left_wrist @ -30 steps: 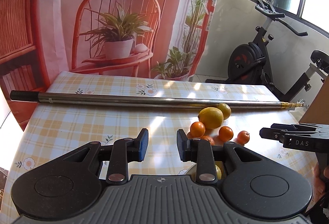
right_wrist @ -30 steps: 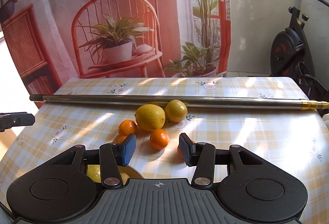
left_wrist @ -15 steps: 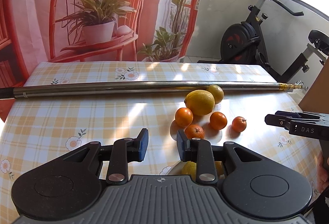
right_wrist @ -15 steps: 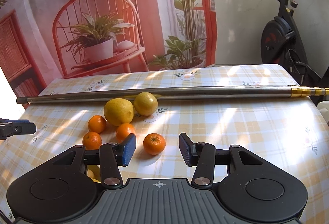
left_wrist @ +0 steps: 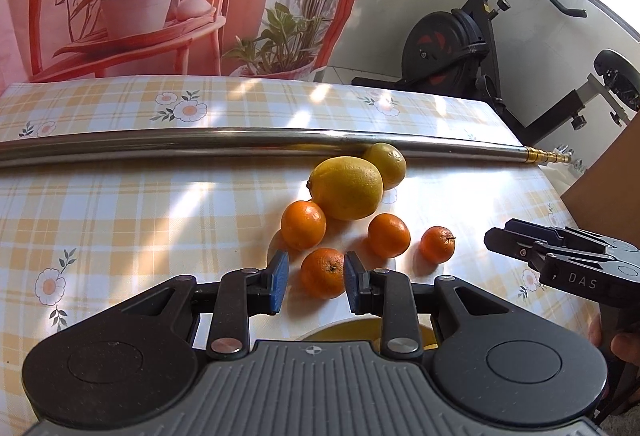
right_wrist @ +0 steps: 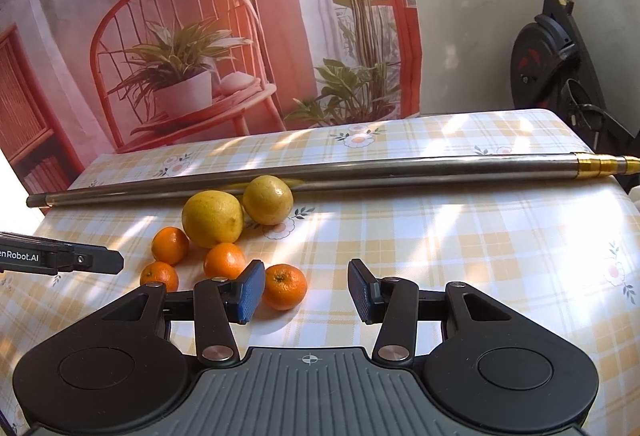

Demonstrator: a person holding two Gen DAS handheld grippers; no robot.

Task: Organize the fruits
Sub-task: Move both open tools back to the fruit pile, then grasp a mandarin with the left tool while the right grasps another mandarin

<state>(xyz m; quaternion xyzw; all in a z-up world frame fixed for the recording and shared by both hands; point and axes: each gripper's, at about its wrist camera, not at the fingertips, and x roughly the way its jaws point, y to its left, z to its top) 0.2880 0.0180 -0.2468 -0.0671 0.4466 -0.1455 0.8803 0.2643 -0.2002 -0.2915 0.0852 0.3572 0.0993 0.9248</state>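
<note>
Left wrist view: the left gripper (left_wrist: pixel 313 281) has its fingers spread either side of the nearest tangerine (left_wrist: pixel 323 272), not touching it, on the checked tablecloth (left_wrist: pixel 120 204). The other fruits cluster just beyond it, nearer the metal pole (left_wrist: pixel 200 142): a large lemon (left_wrist: pixel 346 187), a smaller lemon (left_wrist: pixel 387 165) against the pole, and three more tangerines. The right gripper (right_wrist: pixel 306 290) is also spread, empty, with one tangerine (right_wrist: pixel 285 286) beside its left finger.
</note>
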